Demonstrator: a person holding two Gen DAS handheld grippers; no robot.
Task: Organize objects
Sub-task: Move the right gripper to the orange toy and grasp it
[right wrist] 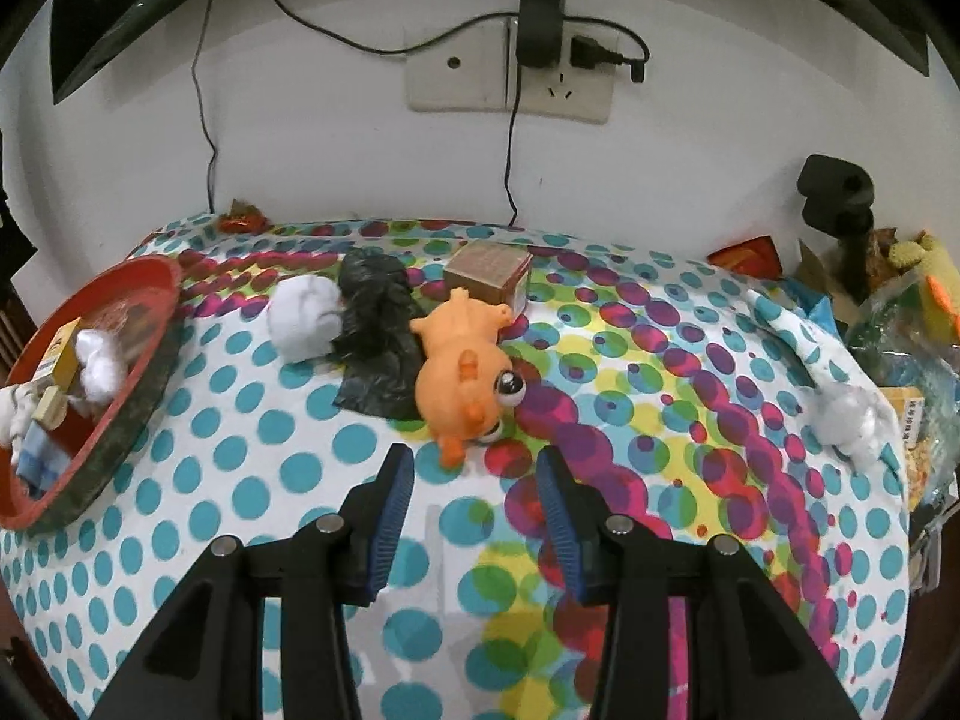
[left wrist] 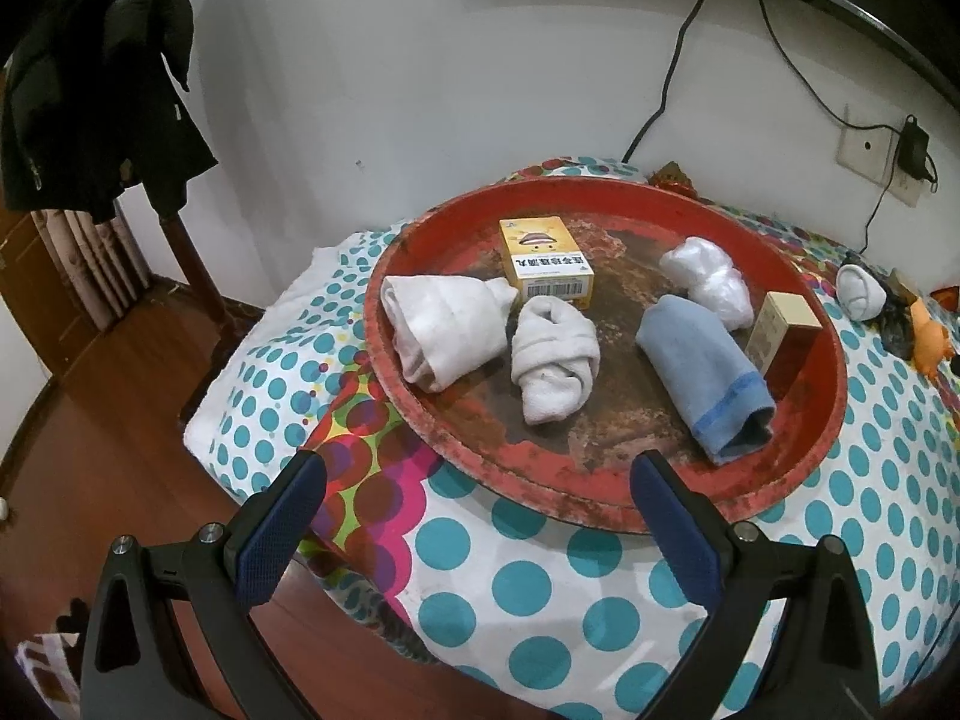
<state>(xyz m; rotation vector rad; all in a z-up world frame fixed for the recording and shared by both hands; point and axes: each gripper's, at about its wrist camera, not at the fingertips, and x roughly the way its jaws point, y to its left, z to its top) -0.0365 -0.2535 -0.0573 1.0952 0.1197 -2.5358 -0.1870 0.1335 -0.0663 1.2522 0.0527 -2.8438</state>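
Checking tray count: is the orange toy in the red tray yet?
No, the orange toy lies on the dotted cloth, apart from the red tray, just ahead of the open right tongs.

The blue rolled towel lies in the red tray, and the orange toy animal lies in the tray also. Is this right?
Not quite. The blue rolled towel does lie in the red tray, but the orange toy animal lies outside it, on the dotted cloth beside a black bag. The right wrist view shows this.
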